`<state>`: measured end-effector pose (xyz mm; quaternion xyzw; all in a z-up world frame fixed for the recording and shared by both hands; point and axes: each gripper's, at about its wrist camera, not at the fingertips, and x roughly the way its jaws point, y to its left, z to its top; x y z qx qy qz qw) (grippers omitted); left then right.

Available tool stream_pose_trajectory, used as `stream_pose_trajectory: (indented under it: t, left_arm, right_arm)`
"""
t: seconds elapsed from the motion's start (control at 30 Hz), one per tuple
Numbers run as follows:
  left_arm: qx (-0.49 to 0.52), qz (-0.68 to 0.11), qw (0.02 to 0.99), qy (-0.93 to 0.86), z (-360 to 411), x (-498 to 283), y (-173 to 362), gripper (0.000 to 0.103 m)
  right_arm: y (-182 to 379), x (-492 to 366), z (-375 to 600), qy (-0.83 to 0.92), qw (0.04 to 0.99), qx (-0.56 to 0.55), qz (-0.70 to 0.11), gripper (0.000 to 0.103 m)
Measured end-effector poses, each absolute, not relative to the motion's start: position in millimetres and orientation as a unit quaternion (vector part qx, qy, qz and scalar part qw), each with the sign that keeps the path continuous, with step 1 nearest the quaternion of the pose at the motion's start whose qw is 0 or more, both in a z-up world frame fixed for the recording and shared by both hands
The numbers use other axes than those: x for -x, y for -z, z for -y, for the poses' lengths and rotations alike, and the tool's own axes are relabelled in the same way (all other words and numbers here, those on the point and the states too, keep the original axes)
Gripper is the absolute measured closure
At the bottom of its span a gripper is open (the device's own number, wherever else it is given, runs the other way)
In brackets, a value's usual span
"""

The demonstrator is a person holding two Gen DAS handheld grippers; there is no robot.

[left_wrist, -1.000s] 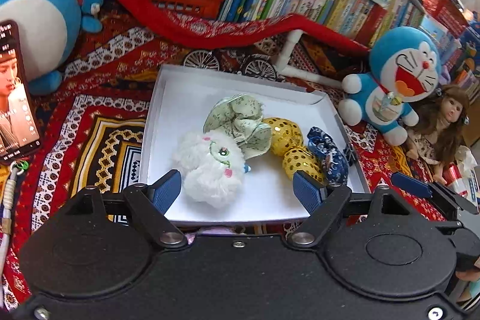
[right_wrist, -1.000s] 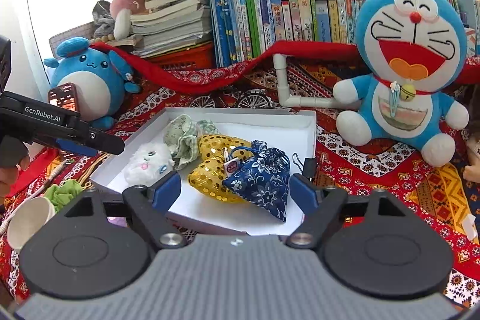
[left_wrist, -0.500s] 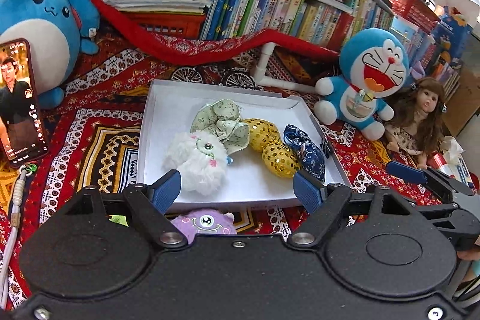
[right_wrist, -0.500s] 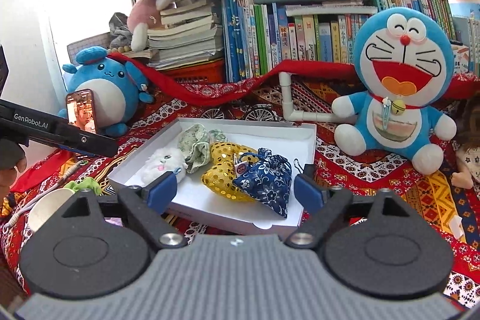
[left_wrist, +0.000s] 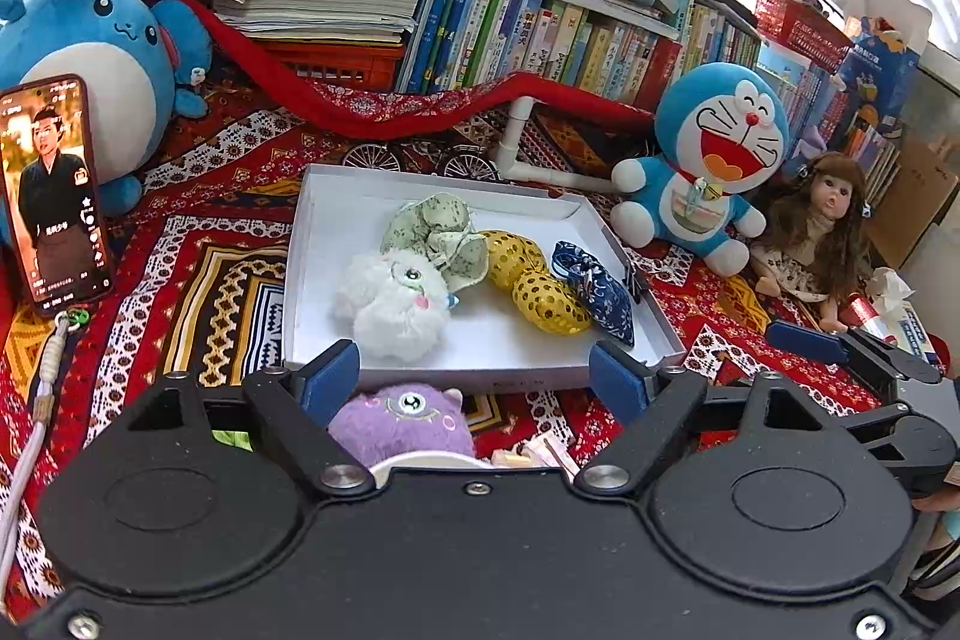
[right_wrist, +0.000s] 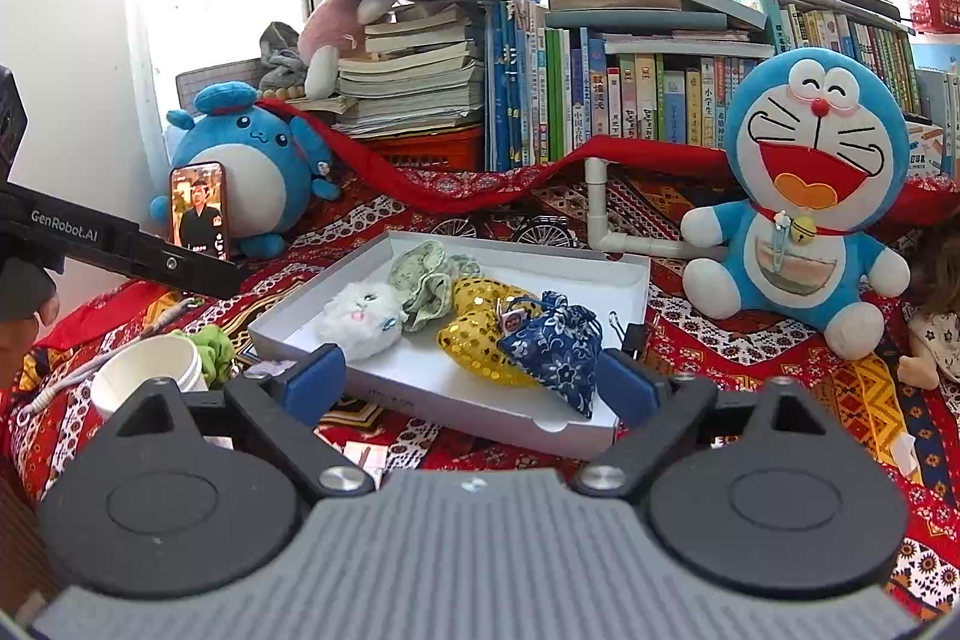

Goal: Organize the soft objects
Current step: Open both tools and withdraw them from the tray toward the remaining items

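- Both wrist views show more of the scene than a sec ago: the shallow white cardboard tray (left_wrist: 300,244) sits further off and smaller, so both hands have pulled back from it.
- Newly in sight under the left gripper (left_wrist: 474,379): a purple fuzzy one-eyed plush (left_wrist: 402,424), lying on the red patterned cloth (left_wrist: 198,220) just in front of the tray's near wall, w/ a white cup rim just below it.
- Right gripper (right_wrist: 471,382) jaws have just been opening; now spread wide, nothing between the blue pads (tray edge is only seen behind them).
- Left gripper jaws also stand wide, about as before, empty; the purple plush lies low between the fingers but isn't touched.
- Tray contents unchanged: white fluffy plush (left_wrist: 393,307) at the near left, pale green floral fabric scrunchie (left_wrist: 438,238) behind it, yellow sequinned pouch (left_wrist: 534,280) in the middle, navy floral drawstring pouch (left_wrist: 600,289) at the right, all touching in a row.
- Pose: both grippers tilt downward toward the tray, left one steeper; right gripper shows at the right edge of the left view, left one at the left edge of the right view.
- White paper cup (right_wrist: 150,376) and a green fuzzy item (right_wrist: 213,346) sit left of the tray in the right view.
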<state>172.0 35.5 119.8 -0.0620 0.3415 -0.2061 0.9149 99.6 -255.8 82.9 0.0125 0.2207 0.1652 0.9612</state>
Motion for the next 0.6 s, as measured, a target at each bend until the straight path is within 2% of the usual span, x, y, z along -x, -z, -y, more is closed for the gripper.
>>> stream_pose_trajectory:
  t: [0.6]
  left_arm:
    - [0.065, -0.291, 0.936, 0.187, -75.9, -124.7, -118.7, 0.016]
  right_arm:
    - [-70.0, -70.7, 231.5, -0.204, 0.954, 0.038, -0.217, 0.002]
